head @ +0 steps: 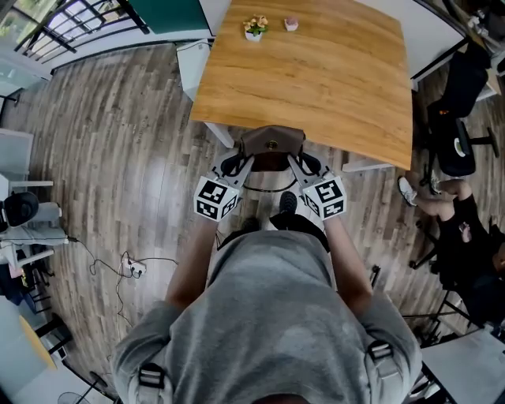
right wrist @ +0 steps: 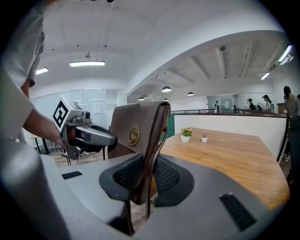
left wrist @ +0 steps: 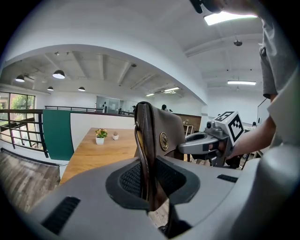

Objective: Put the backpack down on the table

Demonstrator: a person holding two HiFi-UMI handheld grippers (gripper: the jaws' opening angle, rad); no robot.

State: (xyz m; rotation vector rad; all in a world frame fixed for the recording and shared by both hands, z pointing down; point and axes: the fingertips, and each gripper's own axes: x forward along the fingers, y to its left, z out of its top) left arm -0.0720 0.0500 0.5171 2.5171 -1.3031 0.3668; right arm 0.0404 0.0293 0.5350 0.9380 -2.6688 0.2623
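Note:
A brown leather backpack with a round brass badge hangs upright between my two grippers, right at the near edge of the wooden table. My left gripper is shut on the bag's left side edge, which stands pinched between the black pads in the left gripper view, where the backpack rises above my left gripper. My right gripper is shut on the opposite edge; in the right gripper view the backpack sits clamped in my right gripper. Each gripper also shows in the other's view, on the far side of the bag.
A small potted plant and a tiny pink pot stand at the table's far edge. A seated person and a black office chair are to the right. Cables lie on the wooden floor at left.

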